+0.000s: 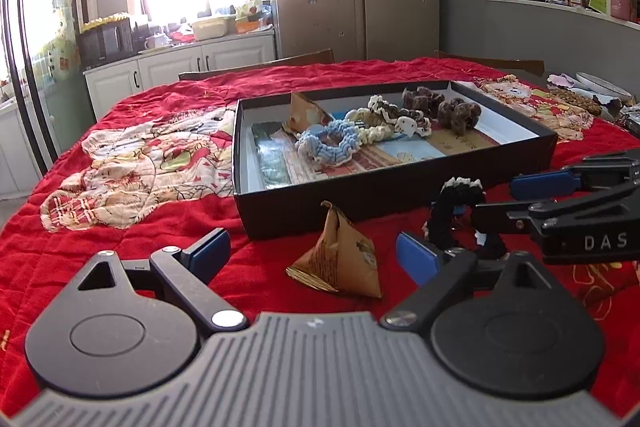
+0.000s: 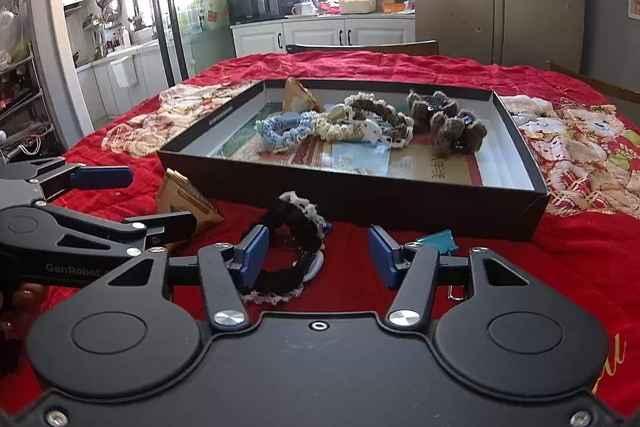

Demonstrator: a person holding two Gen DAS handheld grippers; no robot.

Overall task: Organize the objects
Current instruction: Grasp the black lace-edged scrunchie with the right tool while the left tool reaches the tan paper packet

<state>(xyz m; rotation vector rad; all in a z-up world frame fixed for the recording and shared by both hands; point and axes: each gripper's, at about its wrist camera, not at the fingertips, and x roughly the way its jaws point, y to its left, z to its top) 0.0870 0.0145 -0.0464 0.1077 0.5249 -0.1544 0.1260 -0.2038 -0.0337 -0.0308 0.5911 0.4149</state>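
Fingers of the left gripper stand wide apart with nothing between them, just short of a brown paper pyramid packet that sits on the red quilted cloth in front of the black box. To that packet's right, the right gripper is also spread wide and holds nothing; its left pad is against a black scrunchie with cream trim, which lies on the cloth before the box's near wall. Beside the scrunchie, under the right finger, lies a teal binder clip. Inside the box rest a second paper packet, a blue scrunchie, a cream one, a brown-and-cream one and two fuzzy brown scrunchies.
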